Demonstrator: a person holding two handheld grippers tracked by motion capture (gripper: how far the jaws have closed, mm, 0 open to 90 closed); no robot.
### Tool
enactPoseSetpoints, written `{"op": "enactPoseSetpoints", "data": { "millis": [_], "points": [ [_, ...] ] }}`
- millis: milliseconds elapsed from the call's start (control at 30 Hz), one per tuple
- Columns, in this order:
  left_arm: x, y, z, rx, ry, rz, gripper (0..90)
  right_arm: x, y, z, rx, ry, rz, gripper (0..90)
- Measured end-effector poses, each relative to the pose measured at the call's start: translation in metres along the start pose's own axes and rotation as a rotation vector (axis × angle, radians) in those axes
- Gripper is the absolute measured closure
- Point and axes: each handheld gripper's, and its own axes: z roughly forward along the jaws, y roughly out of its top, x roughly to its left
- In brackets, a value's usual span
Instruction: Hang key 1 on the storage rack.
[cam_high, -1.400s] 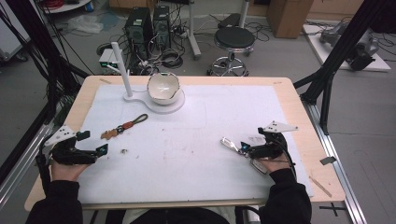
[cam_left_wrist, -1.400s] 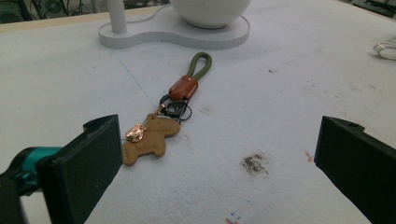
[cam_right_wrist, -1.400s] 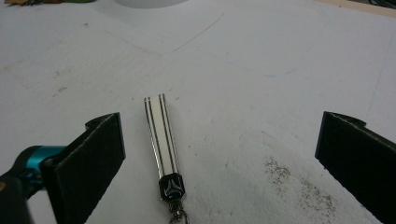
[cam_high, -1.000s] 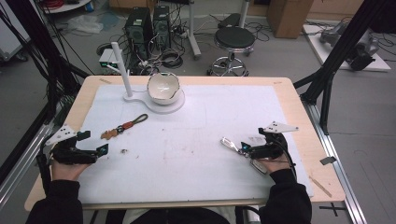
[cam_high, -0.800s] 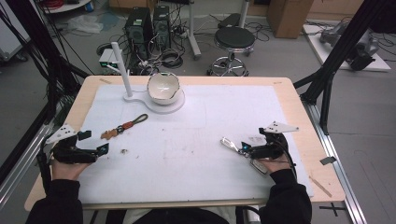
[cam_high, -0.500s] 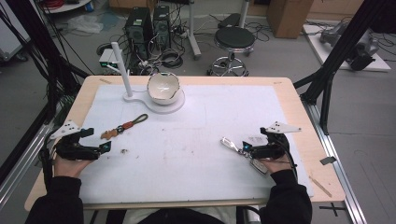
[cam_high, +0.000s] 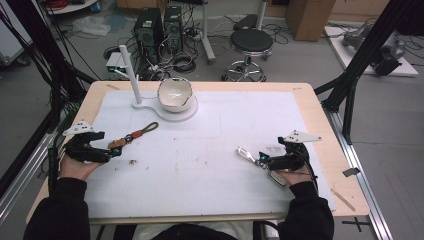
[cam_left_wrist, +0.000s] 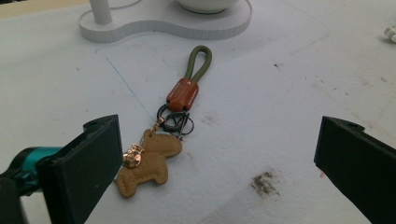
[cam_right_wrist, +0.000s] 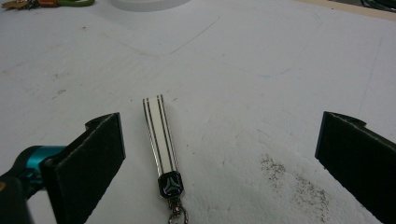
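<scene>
A keychain (cam_high: 134, 135) with an olive cord loop, a brown leather tab and a tan animal-shaped charm (cam_left_wrist: 144, 163) lies on the white mat at the left. My left gripper (cam_high: 107, 150) sits just behind it. In the left gripper view the left gripper (cam_left_wrist: 219, 154) is open wide, and the charm rests between the jaws, close to the left one. A silver striped strap (cam_right_wrist: 160, 137) with a black clasp lies before my right gripper (cam_high: 262, 159). In the right gripper view the right gripper (cam_right_wrist: 219, 154) is open, with the strap (cam_high: 246, 154) nearer its left jaw.
A white bowl (cam_high: 175, 93) sits on a white stand base (cam_high: 150, 108) with an upright post (cam_high: 130, 72) at the back left. The white mat covers a wooden table (cam_high: 325, 135). A dark smudge (cam_high: 132, 161) marks the mat near the left hand.
My left gripper has crept forward and to the right, closer to the keychain charm. The right gripper and both keychains have stayed put.
</scene>
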Motion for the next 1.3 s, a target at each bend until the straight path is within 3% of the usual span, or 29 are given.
{"op": "enactPoseSetpoints", "data": {
  "millis": [100, 167, 333, 467, 700, 733, 833, 1033, 1133, 1233, 1300],
  "points": [
    [0.000, 0.006, 0.006, 0.008, -0.034, 0.012, 1.7, 0.000, 0.000, 0.001, 0.005, -0.001, -0.003, 0.6],
    [0.001, 0.013, 0.012, 0.034, -0.038, 0.034, 1.7, 0.000, 0.000, 0.001, 0.006, -0.003, -0.005, 0.6],
    [0.004, 0.021, 0.018, 0.059, -0.045, 0.043, 1.7, 0.000, 0.000, 0.001, 0.005, -0.004, -0.007, 0.6],
    [0.011, 0.031, 0.030, 0.120, -0.056, 0.050, 1.7, 0.000, 0.000, 0.001, 0.009, -0.008, -0.003, 0.6],
    [0.016, 0.034, 0.041, 0.166, -0.072, 0.038, 2.1, 0.000, 0.000, 0.000, 0.000, -0.013, -0.005, 0.6],
    [0.016, 0.036, 0.045, 0.193, -0.071, 0.052, 2.1, 0.000, 0.000, 0.000, 0.000, -0.013, -0.006, 0.6],
    [0.014, 0.041, 0.051, 0.211, -0.084, 0.072, 2.1, 0.000, 0.000, 0.001, 0.000, -0.011, -0.014, 0.6],
    [0.015, 0.043, 0.064, 0.255, -0.083, 0.082, 2.1, 0.001, 0.000, 0.002, 0.006, -0.010, -0.013, 0.6],
    [0.014, 0.041, 0.067, 0.257, -0.088, 0.107, 7.1, 0.000, 0.000, 0.002, 0.010, -0.007, -0.009, 0.6],
    [0.014, 0.041, 0.072, 0.251, -0.098, 0.098, 7.1, 0.000, 0.000, 0.002, 0.010, -0.008, -0.017, 0.6],
    [0.015, 0.045, 0.082, 0.302, -0.091, 0.113, 7.0, 0.001, 0.000, 0.003, 0.011, -0.009, -0.018, 0.6]
  ]
}}
